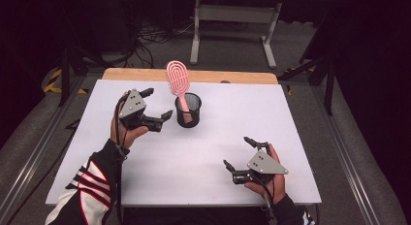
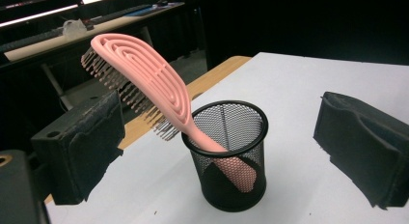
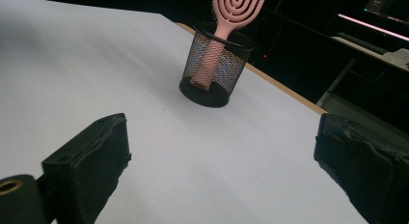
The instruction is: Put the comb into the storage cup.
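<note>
High view: a pink hairbrush stands handle-down in a black mesh cup near the middle of the white counter, its vented head leaning back over the cup's rim toward the far edge. The left gripper, held in the person's left hand, hovers just beside the cup on its left, fingers spread wide and holding nothing. The right gripper sits well apart near the counter's front right, its fingers likewise wide and empty.

In the left gripper view the brush rests by its handle inside the cup, bristles facing away from the opening, with the cup framed between the two black fingers but touched by neither. The right gripper view shows the same cup farther off, upright on the counter.

Judging from how things lie, the brush is already lodged in the cup and both grippers are free of it; the placing looks finished. If instead the brush is to be lifted out, the left gripper is lined up for a reach but no grasp has begun.
</note>
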The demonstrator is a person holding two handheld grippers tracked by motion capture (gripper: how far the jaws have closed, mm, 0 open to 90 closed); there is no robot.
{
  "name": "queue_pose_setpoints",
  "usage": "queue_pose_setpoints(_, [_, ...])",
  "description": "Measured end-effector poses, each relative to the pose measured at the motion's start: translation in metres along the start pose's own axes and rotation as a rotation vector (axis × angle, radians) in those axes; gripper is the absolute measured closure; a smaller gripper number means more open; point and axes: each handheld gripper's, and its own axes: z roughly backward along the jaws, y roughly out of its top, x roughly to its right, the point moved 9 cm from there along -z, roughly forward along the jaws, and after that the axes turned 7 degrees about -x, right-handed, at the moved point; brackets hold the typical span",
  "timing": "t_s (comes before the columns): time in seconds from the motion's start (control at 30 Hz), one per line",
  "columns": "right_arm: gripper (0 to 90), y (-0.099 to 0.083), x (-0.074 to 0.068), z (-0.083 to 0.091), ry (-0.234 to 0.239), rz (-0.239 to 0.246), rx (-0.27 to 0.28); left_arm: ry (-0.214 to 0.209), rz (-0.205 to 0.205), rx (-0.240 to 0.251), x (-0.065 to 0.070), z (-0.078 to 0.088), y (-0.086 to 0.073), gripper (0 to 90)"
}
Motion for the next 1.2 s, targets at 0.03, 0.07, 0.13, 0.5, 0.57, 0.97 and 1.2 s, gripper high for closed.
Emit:
queue_pose_setpoints(0.03, [5.8, 0.0, 0.0, 0.0, -0.001, 0.0, 0.001, 0.002, -0.001, 0.002, 0.0, 0.001, -0.001, 4.6])
queue_pose_setpoints(0.07, [5.8, 0.0, 0.0, 0.0, -0.002, 0.001, 0.001, 0.0, 0.002, 0.004, 0.001, 0.001, -0.001, 4.6])
queue_pose_setpoints(0.13, [5.8, 0.0, 0.001, 0.0, -0.003, -0.001, 0.002, 0.0, 0.003, 0.008, 0.001, 0.002, -0.002, 4.6])
queue_pose_setpoints(0.5, [5.8, 0.001, 0.001, 0.001, -0.006, 0.002, 0.003, -0.007, -0.008, 0.018, 0.011, 0.006, -0.006, 4.6])
queue_pose_setpoints(0.57, [5.8, 0.0, 0.001, 0.001, -0.006, 0.001, 0.002, -0.01, -0.013, 0.018, 0.013, 0.006, -0.006, 4.6])
queue_pose_setpoints(0.97, [5.8, 0.001, 0.002, 0.001, -0.008, 0.002, 0.004, -0.02, -0.034, 0.021, 0.023, 0.009, -0.008, 4.6])
queue_pose_setpoints(1.2, [5.8, 0.001, 0.002, 0.002, -0.011, 0.002, 0.006, -0.032, -0.052, 0.016, 0.032, 0.01, -0.012, 4.8])
